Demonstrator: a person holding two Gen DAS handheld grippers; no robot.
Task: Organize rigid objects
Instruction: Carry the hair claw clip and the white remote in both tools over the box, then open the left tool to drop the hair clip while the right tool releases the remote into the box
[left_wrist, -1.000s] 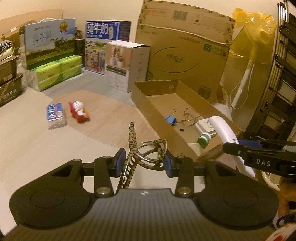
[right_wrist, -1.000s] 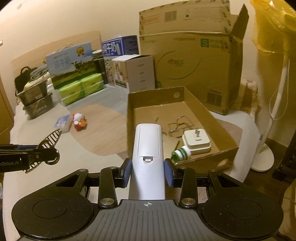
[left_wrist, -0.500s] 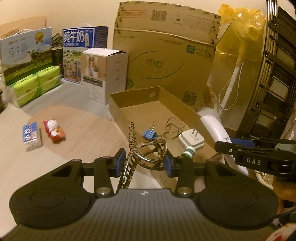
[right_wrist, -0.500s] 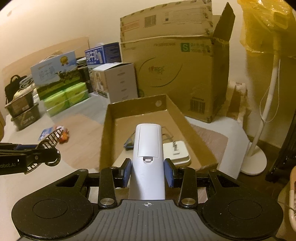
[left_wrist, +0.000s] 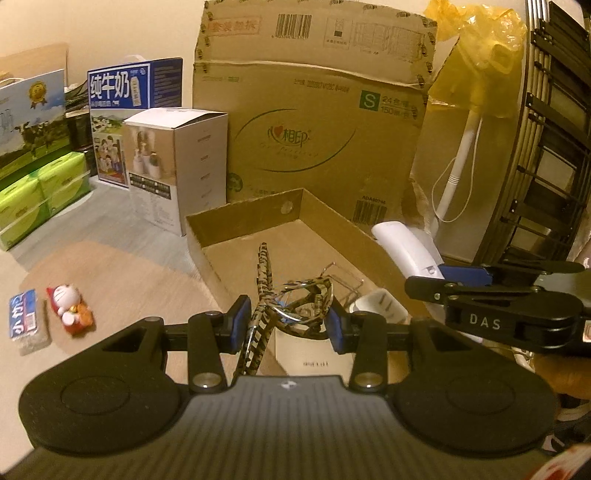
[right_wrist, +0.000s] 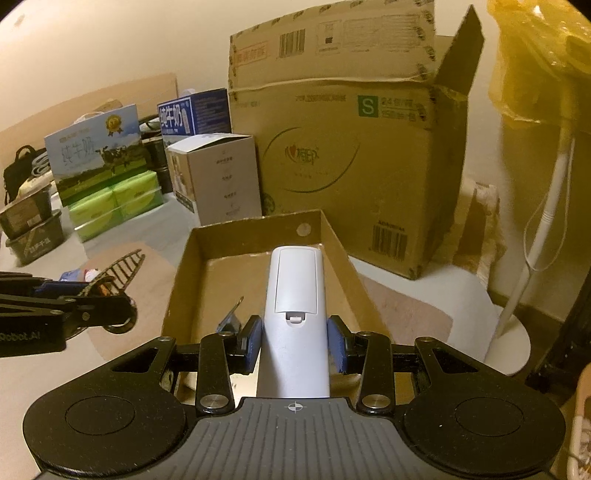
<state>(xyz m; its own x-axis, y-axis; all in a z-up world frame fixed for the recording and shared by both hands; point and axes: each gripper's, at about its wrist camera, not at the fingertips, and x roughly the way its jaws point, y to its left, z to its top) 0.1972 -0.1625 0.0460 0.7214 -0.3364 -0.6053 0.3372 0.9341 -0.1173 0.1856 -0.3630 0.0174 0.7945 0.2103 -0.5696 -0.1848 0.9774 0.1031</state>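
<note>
My left gripper (left_wrist: 283, 323) is shut on a leopard-print hair claw clip (left_wrist: 295, 299) and holds it above the near end of the shallow cardboard tray (left_wrist: 243, 218). My right gripper (right_wrist: 294, 341) is shut on a white remote control (right_wrist: 295, 295), held over the same tray (right_wrist: 255, 227). The remote (left_wrist: 410, 251) and the right gripper's side show in the left wrist view. The clip (right_wrist: 118, 267) shows at left in the right wrist view. A white charger (left_wrist: 380, 302) and a wire clip (left_wrist: 340, 277) lie in the tray.
A big cardboard box (left_wrist: 314, 122) stands behind the tray, with a white carton (left_wrist: 177, 162), a milk box (left_wrist: 133, 92) and green tissue packs (left_wrist: 40, 192) to its left. A small toy figure (left_wrist: 70, 306) and a tissue packet (left_wrist: 26, 321) lie on the floor. A fan stand (right_wrist: 517, 325) is at right.
Both grippers have moved forward and closer over the cardboard tray, each still holding its object. The tray and the big box now look larger and nearer.
</note>
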